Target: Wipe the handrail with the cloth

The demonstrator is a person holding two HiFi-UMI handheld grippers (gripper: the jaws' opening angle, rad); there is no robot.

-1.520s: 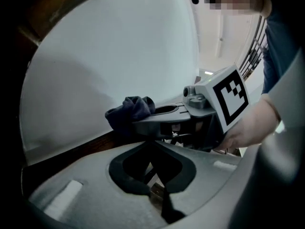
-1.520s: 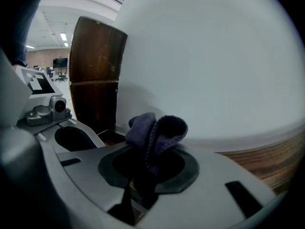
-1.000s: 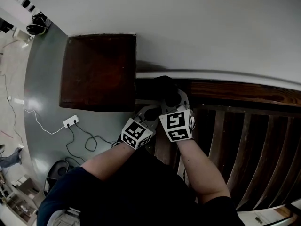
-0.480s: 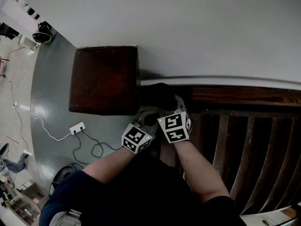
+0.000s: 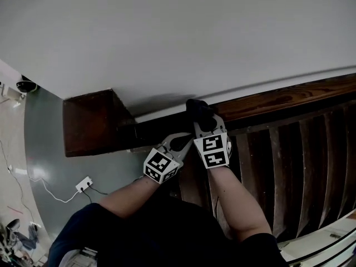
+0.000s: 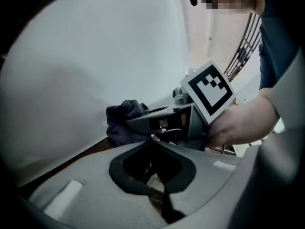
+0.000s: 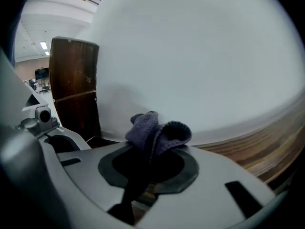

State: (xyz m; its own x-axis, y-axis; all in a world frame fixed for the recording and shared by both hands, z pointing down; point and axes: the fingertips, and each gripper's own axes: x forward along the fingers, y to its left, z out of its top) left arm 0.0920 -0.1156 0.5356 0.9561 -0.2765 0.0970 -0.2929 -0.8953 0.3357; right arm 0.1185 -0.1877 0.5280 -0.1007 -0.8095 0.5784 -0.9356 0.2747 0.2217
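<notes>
The brown wooden handrail (image 5: 278,98) runs along the white wall from the dark newel post (image 5: 92,124). My right gripper (image 5: 203,124) is shut on a dark blue-grey cloth (image 5: 198,110) that rests on top of the rail, a little right of the post. In the right gripper view the bunched cloth (image 7: 157,131) sticks out past the right gripper (image 7: 151,151), with the rail (image 7: 267,142) to its right. My left gripper (image 5: 177,142) hangs just left of and below it, shut with nothing in it. The left gripper view shows the cloth (image 6: 123,122) beyond the left gripper (image 6: 152,151).
Dark balusters (image 5: 308,166) drop below the rail on the right. The white wall (image 5: 194,32) stands close behind the rail. A white power strip (image 5: 83,184) with cables lies on the grey floor at lower left.
My right gripper has carried the cloth rightwards along the rail, away from the newel post. The left gripper followed beside it, and the head view has swung.
</notes>
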